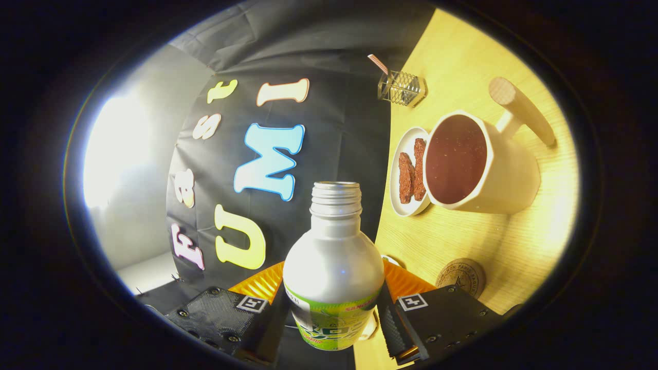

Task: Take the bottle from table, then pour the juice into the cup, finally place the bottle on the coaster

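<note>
Tabletop (pixel 462 241) tilted in view, carrying handled cup (pixel 506 177) full of dark juice, then small plate (pixel 408 205) with two brown bars, then round coaster (pixel 461 276). Uncapped bottle (pixel 333 267) clamped between tool (pixel 333 313) fingers.

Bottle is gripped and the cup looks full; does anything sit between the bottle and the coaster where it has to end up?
Nothing visible does. The bottle is held between the jaws of the gripper. The coaster lies on bare table just beside them, with the cup and snack plate farther beyond.
</note>
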